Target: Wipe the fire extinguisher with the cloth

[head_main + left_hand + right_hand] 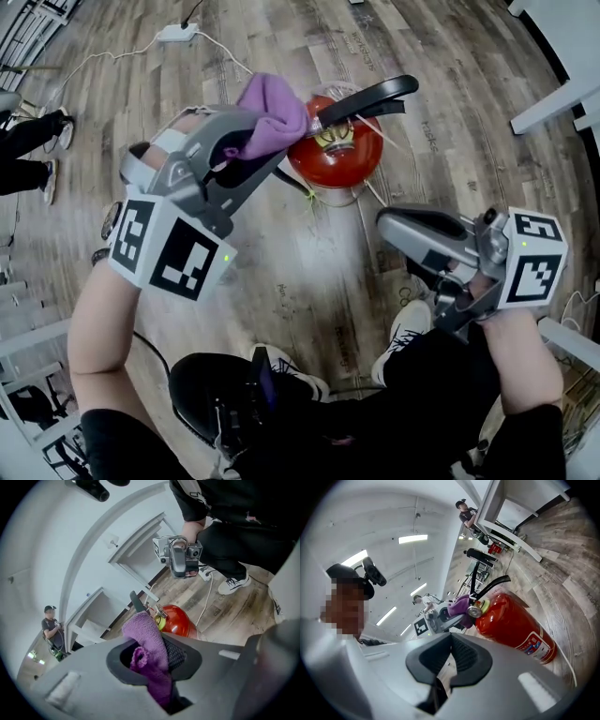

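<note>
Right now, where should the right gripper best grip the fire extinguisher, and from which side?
Probably the black handle, from the head view's right: its thin bar juts out there, clear of the cloth; the red body looks too wide.

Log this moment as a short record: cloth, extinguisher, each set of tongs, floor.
cloth: purple cloth, bunched, right by the extinguisher's valve head; contact unclear
extinguisher: red fire extinguisher, upright, black lever on top
left tongs: shut on the purple cloth
right tongs: shut, empty, held apart from the fire extinguisher
floor: wooden floor, the fire extinguisher stands on it
</note>
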`<control>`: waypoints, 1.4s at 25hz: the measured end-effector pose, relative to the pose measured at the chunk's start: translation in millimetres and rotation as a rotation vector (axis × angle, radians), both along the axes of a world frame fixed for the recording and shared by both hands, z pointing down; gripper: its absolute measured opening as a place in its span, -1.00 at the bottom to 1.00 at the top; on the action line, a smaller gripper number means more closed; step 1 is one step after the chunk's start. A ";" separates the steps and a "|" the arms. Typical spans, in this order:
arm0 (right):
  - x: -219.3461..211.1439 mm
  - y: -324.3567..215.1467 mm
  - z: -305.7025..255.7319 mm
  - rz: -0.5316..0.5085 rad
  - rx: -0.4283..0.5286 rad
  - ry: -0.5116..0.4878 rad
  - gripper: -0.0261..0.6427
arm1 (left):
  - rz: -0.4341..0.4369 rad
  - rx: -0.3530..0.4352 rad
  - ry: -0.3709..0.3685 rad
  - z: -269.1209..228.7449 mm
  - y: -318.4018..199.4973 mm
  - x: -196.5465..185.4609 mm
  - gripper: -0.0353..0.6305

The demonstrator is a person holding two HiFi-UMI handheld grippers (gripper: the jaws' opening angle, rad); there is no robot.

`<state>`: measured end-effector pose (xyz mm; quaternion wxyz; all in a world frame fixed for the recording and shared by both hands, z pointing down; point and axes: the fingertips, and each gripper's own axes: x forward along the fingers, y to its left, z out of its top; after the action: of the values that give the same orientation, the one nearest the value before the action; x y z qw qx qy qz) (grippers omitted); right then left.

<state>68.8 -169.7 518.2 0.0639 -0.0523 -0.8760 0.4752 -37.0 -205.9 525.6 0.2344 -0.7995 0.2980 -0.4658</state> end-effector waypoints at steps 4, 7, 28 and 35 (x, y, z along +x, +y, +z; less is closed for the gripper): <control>-1.0 0.3 0.4 0.003 0.002 0.004 -0.92 | -0.074 0.083 0.065 9.2 9.4 -18.0 -0.68; -0.5 -0.1 0.4 0.007 0.002 0.006 -0.93 | -0.137 0.130 0.129 16.7 14.1 -26.3 -0.68; -0.6 0.5 1.9 -0.004 -0.012 0.013 -0.93 | -0.846 -0.584 1.391 279.7 38.2 -42.3 -0.68; 3.6 -1.4 4.5 0.006 -0.016 0.021 -0.93 | -1.048 -0.644 1.451 358.1 43.1 -42.7 -0.68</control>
<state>72.3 -171.1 522.7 0.0715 -0.0452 -0.8715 0.4830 -79.6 -162.8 883.7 -0.4781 -0.6846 0.5488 0.0386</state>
